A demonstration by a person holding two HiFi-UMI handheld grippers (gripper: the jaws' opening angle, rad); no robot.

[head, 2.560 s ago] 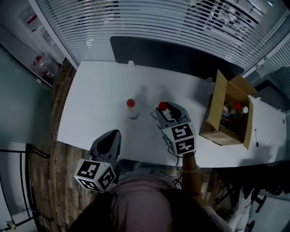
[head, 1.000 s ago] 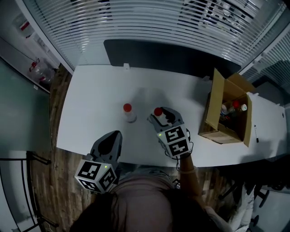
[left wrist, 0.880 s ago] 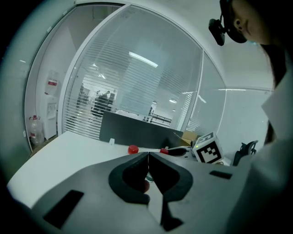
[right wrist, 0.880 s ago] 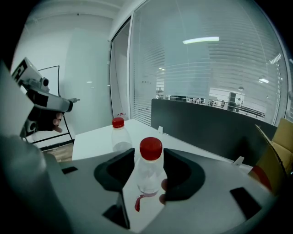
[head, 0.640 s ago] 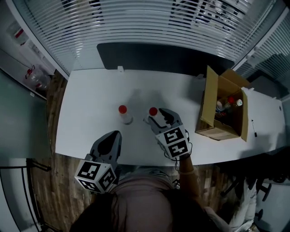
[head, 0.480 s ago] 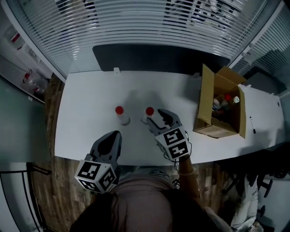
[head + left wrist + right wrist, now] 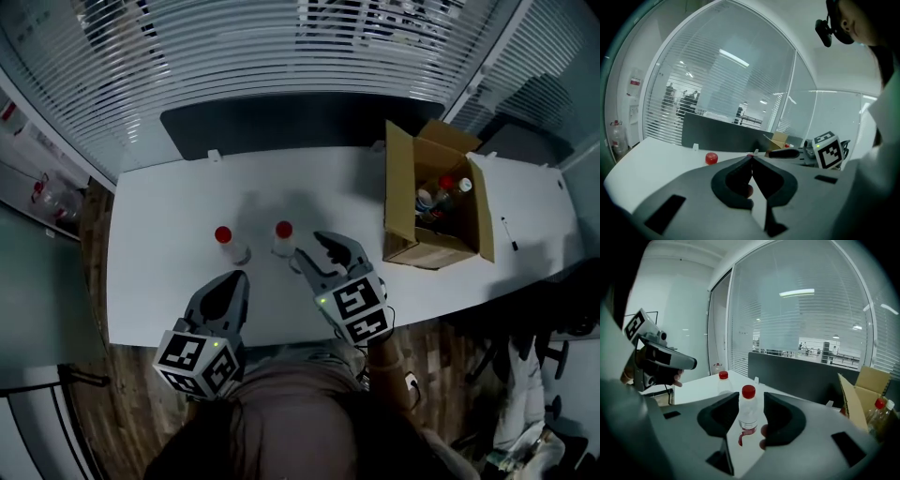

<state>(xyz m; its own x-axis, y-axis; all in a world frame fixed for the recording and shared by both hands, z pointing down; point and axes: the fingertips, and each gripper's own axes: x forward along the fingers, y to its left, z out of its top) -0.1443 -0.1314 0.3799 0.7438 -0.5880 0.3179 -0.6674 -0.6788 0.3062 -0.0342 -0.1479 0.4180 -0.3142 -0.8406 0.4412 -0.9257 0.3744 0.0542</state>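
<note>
Two clear bottles with red caps stand side by side on the white table. The right bottle stands just ahead of my right gripper, which is open, with a gap on each side of the bottle. The left bottle stands a little further left. My left gripper hangs over the table's front edge, shut on nothing, short of the left bottle.
An open cardboard box stands on the table at the right and holds several red-capped bottles. A dark partition panel runs along the table's far edge, with window blinds behind it.
My right gripper has let go of the right bottle and drawn back from it; the bottle now stands alone on the table. The left gripper stays shut.
</note>
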